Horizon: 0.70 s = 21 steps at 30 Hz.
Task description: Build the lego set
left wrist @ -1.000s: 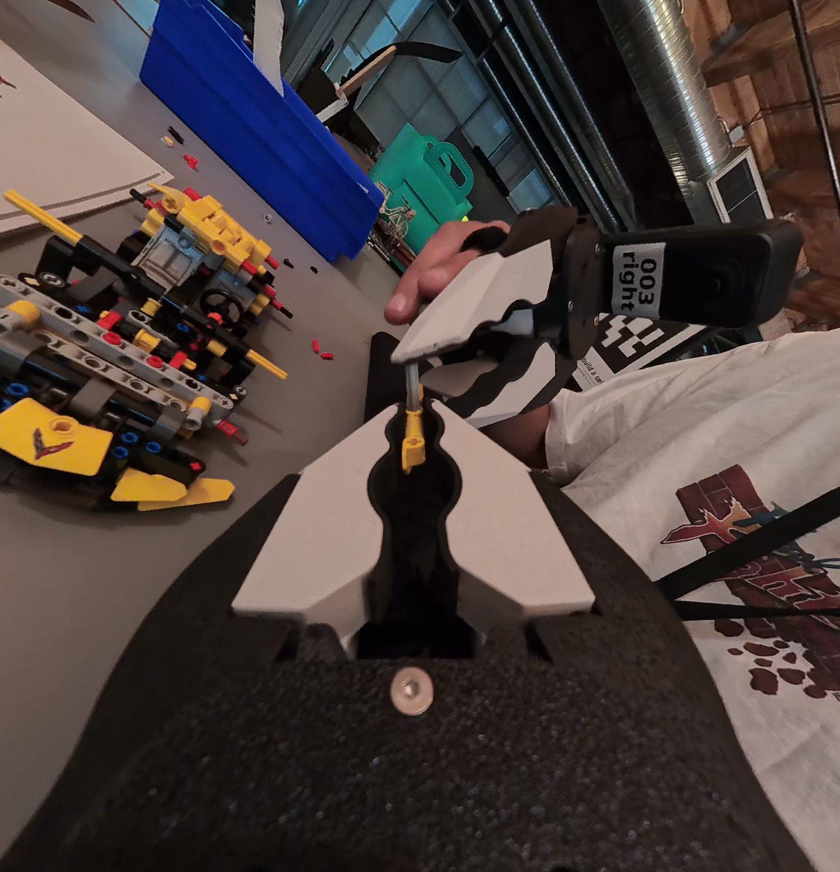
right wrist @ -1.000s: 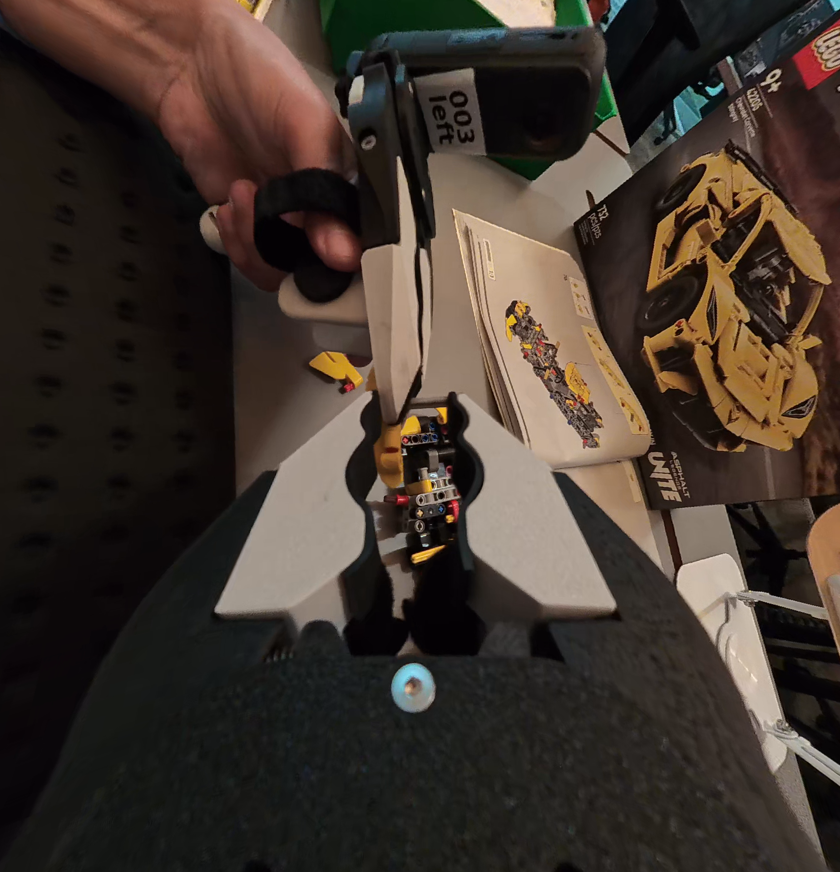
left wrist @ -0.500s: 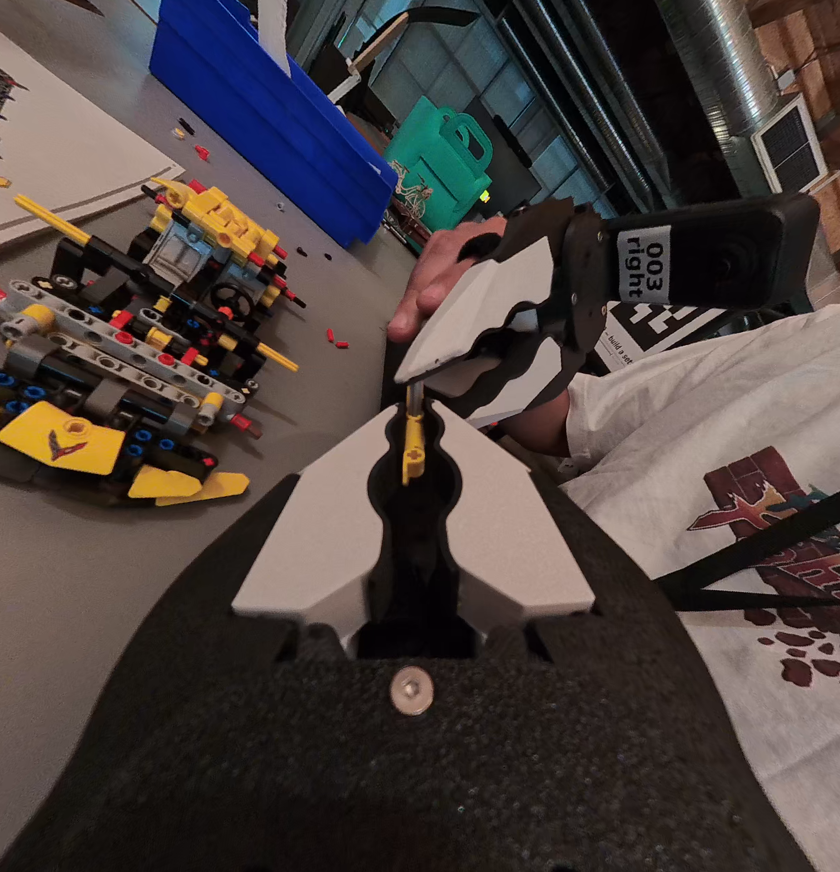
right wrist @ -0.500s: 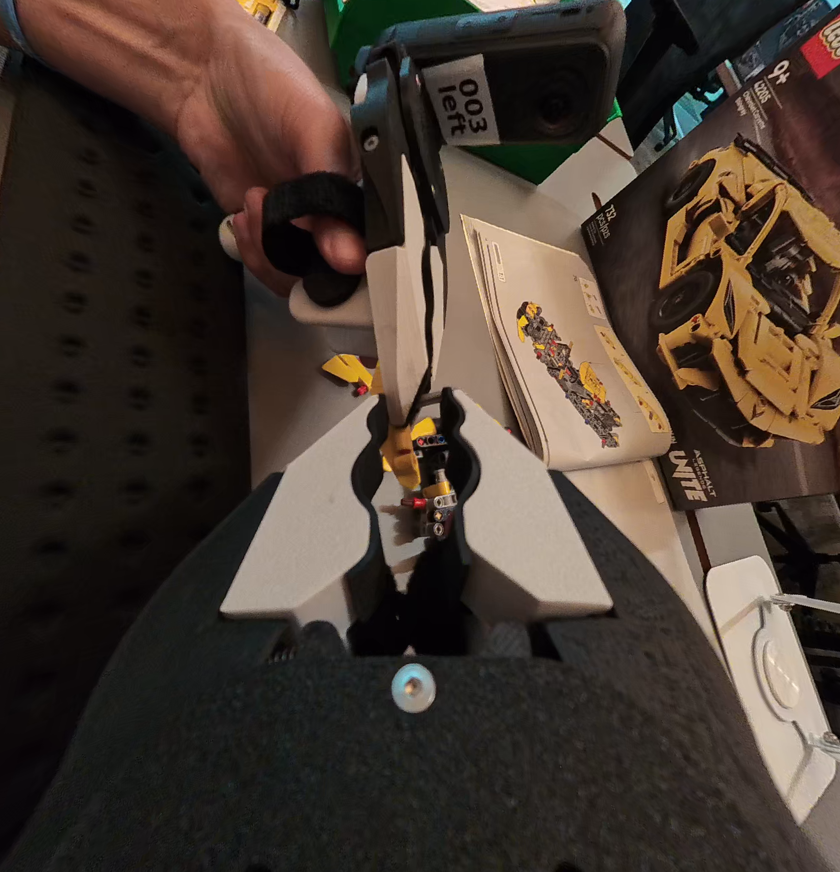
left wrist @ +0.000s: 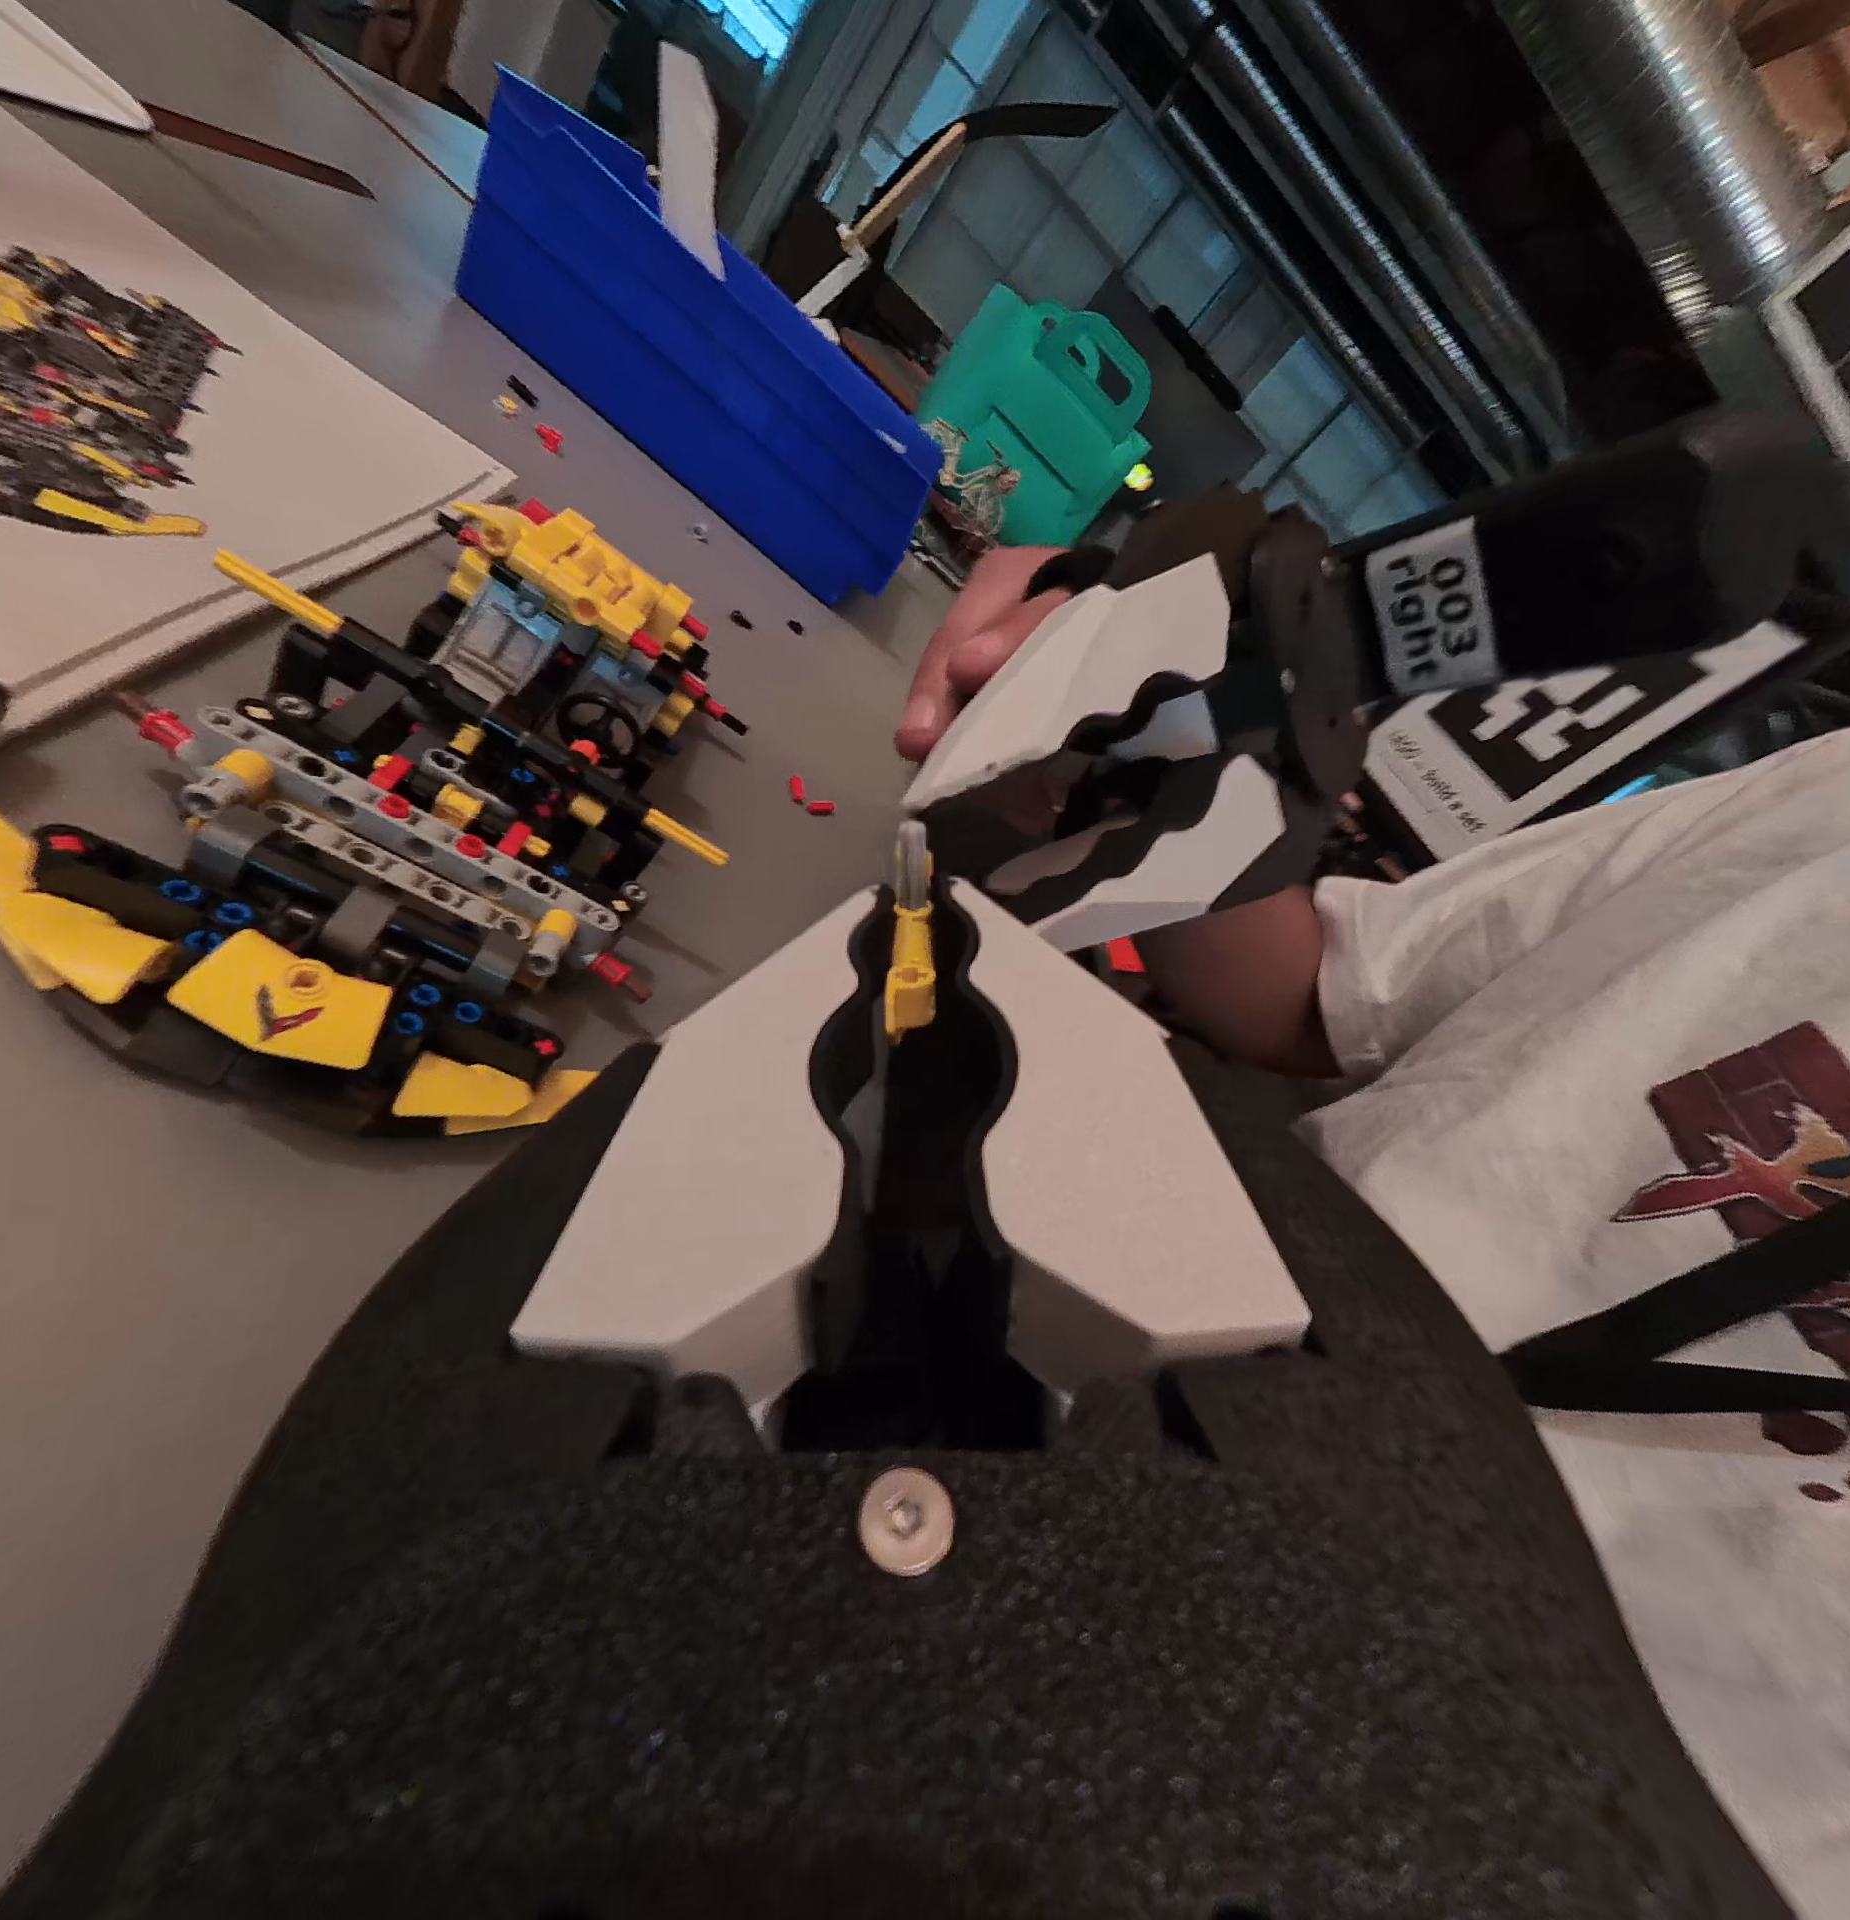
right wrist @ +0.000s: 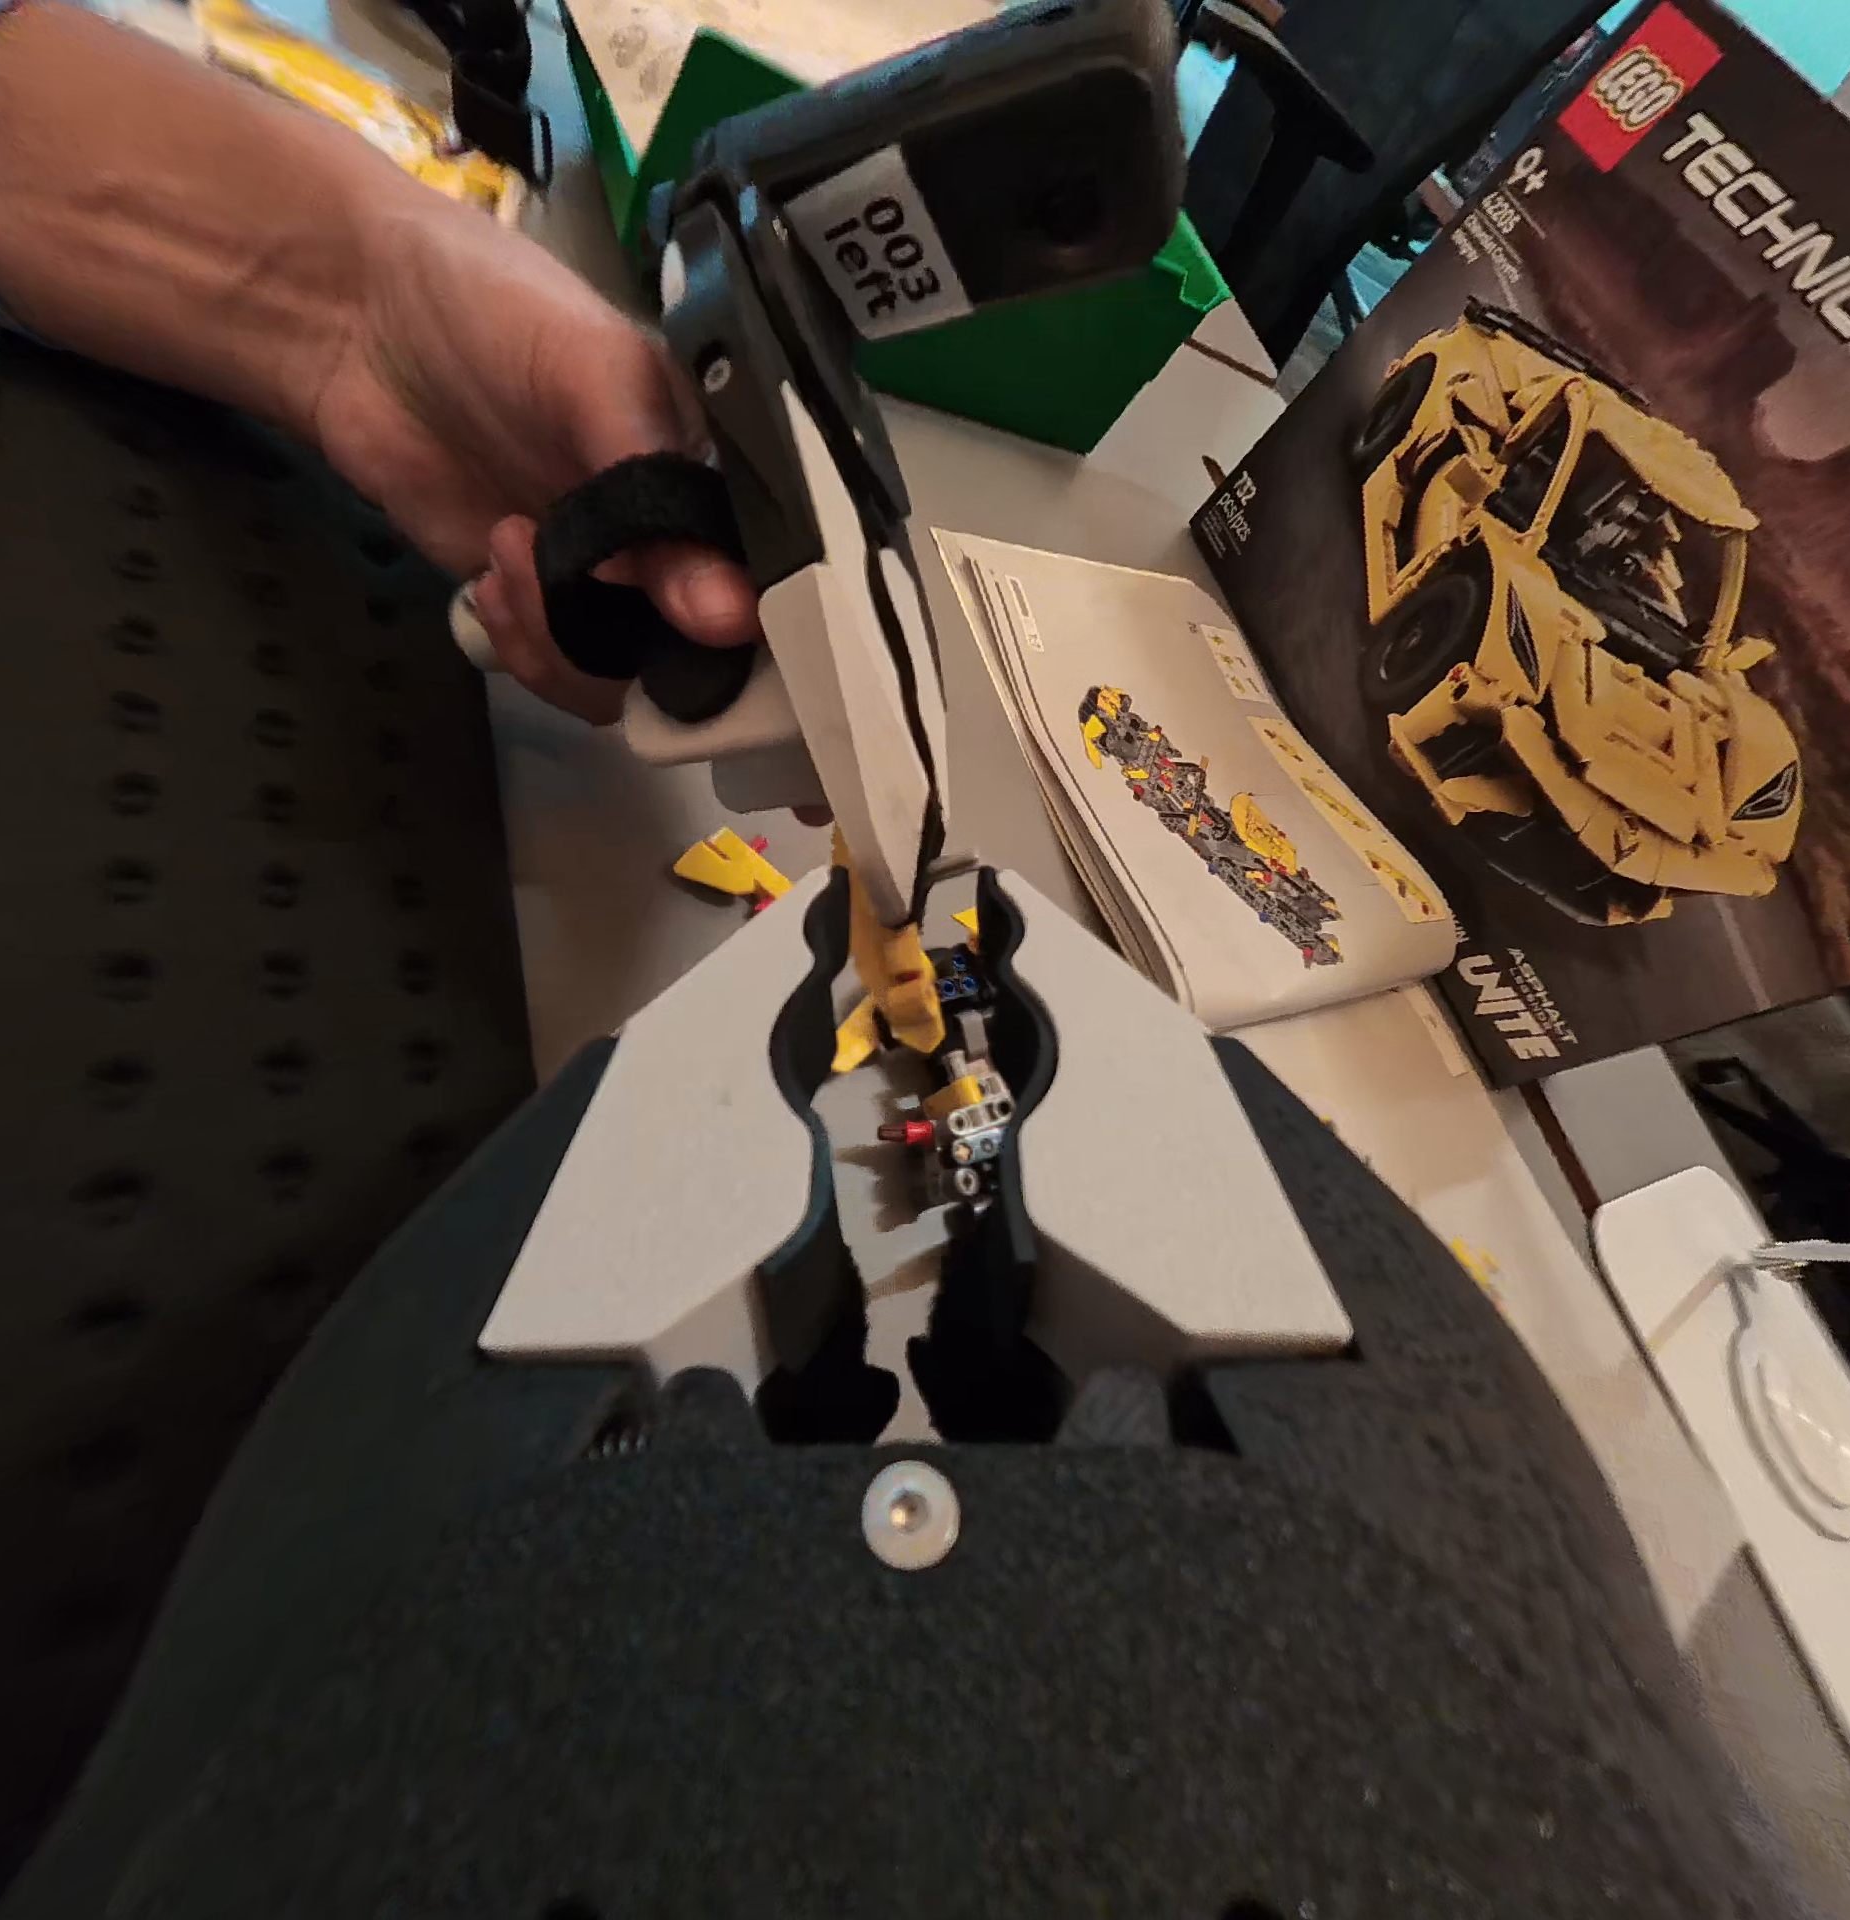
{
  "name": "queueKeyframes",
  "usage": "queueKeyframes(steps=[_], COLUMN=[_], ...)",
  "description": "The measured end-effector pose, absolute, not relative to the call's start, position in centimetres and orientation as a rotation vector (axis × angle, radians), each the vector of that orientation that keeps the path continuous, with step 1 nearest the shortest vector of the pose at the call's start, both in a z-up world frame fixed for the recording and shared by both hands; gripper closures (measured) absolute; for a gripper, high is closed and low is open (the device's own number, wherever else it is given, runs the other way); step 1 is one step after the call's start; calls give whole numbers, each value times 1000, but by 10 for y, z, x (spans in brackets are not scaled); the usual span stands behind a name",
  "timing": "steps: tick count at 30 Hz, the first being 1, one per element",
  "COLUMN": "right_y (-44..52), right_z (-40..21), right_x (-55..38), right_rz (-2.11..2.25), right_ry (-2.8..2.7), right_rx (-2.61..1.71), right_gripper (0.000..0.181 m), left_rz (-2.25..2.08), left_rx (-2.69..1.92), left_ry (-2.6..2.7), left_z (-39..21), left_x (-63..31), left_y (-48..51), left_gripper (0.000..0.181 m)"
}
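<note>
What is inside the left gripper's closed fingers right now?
The left gripper pinches a small yellow connector piece with a grey axle poking from its tips. How the two join is hidden between the fingers.

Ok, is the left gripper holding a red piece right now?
No, the left gripper is shut on a small yellow connector with a grey pin at its tip.
</note>
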State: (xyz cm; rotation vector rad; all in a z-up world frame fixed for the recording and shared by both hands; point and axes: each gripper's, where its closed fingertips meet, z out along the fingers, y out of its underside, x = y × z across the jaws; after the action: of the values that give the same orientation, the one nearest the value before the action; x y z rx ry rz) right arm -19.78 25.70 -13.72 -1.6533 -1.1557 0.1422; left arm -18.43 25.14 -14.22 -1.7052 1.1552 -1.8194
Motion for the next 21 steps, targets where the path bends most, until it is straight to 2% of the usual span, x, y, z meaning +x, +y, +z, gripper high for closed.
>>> queueKeyframes(steps=[5,11,21], right_y=[254,267,261], right_z=[-115,-124,-129], right_x=[-180,-139,-146], right_rz=[474,696,752], right_ry=[-842,-505,-525], right_rx=[-1636,-1653,-1663], right_gripper=[157,153,151], left_rz=[-1451,-721,-575], left_rx=[-1580,-1024,-935], left_ry=[1193,1331,1429], left_z=[-140,-114,-127], left_x=[-188,-191,-184], left_y=[271,269,260], left_gripper=[174,175,174])
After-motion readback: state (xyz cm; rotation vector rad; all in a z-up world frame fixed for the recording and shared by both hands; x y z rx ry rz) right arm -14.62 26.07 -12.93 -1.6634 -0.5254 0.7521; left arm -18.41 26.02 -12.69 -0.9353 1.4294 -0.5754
